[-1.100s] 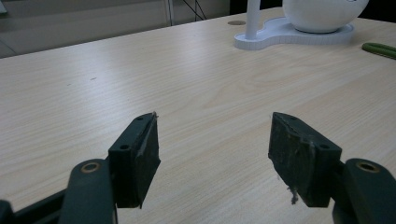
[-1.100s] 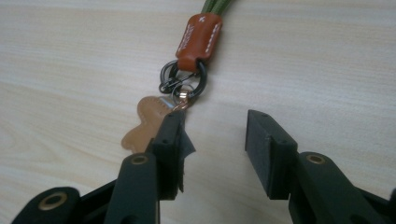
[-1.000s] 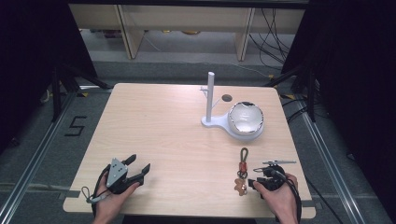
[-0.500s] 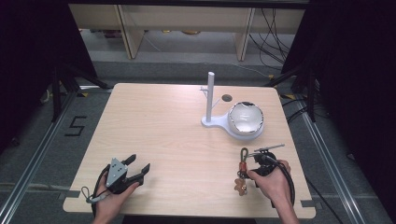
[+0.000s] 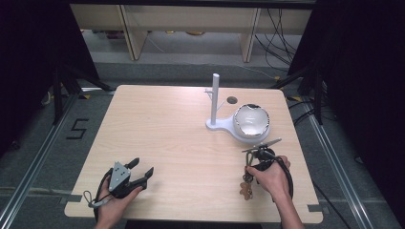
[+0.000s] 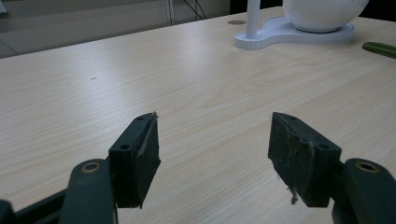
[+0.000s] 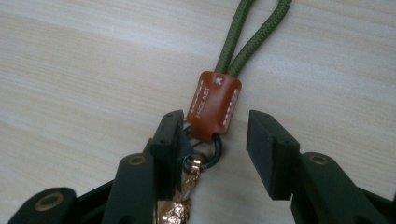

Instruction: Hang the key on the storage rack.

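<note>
I take the white stand (image 5: 216, 107), with its upright post and the white bowl (image 5: 251, 120) on its base, as my landmark. The keychain (image 5: 248, 179) lies on the table (image 5: 167, 129) on the near side of that stand, toward me and a little to the right of the bowl. It has an olive cord loop (image 7: 252, 32), a brown leather tab (image 7: 214, 105), a dark ring and a gold charm (image 7: 180, 205) at the near end.

A second ago my right gripper (image 7: 212, 140) sat farther from the stand, out by the right edge of the table beside the keychain. Now it has come in over the keychain, closer to the stand's base. Its jaws have just been opening. In the right gripper view they straddle the leather tab and ring: one pad is up against the ring and charm side, the other stands clear of the tab. Nothing is pinched, so I have no hold yet.

My left gripper (image 5: 129, 174) rests well to the left of the stand, near the front edge of the table. Its jaws (image 6: 212, 158) are wide apart with bare wood between them. It has not shifted from where it was.

I read this as the approach being done and the pick set up. I judge that closing on the tab would lift the keychain cleanly, probably for the stand's hook, while closing on the loose ring risks a slip.
</note>
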A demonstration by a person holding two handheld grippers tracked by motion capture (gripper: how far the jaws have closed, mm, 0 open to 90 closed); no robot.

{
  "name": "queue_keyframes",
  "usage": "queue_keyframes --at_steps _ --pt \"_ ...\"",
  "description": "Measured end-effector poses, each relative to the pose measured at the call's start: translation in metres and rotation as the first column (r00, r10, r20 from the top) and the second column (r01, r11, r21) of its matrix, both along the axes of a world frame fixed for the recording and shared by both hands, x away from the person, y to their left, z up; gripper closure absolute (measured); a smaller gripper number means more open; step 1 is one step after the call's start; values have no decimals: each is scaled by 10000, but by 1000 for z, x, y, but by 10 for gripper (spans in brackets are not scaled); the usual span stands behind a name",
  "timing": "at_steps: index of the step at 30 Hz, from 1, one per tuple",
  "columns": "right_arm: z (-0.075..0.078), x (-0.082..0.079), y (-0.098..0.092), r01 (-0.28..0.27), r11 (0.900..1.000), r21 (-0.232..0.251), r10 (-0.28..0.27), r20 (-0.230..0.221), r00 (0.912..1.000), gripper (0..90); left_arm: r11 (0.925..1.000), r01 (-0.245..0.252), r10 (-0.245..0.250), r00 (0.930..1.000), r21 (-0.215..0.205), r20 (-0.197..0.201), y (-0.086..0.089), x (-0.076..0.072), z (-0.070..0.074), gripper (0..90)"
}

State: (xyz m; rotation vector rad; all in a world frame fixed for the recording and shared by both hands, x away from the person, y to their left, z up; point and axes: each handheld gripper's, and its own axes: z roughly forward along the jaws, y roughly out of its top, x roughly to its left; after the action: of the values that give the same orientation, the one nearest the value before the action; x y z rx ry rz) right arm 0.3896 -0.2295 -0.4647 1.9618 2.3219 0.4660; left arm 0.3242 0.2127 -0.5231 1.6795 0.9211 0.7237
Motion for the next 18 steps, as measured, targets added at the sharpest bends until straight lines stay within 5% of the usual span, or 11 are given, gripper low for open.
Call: queue_keyframes --at_steps 18 --pt "-6 22 15 -1 9971 -755 -33 -448 9990 556 10000 -1 1 10000 98 -61 0 -1 1 331"
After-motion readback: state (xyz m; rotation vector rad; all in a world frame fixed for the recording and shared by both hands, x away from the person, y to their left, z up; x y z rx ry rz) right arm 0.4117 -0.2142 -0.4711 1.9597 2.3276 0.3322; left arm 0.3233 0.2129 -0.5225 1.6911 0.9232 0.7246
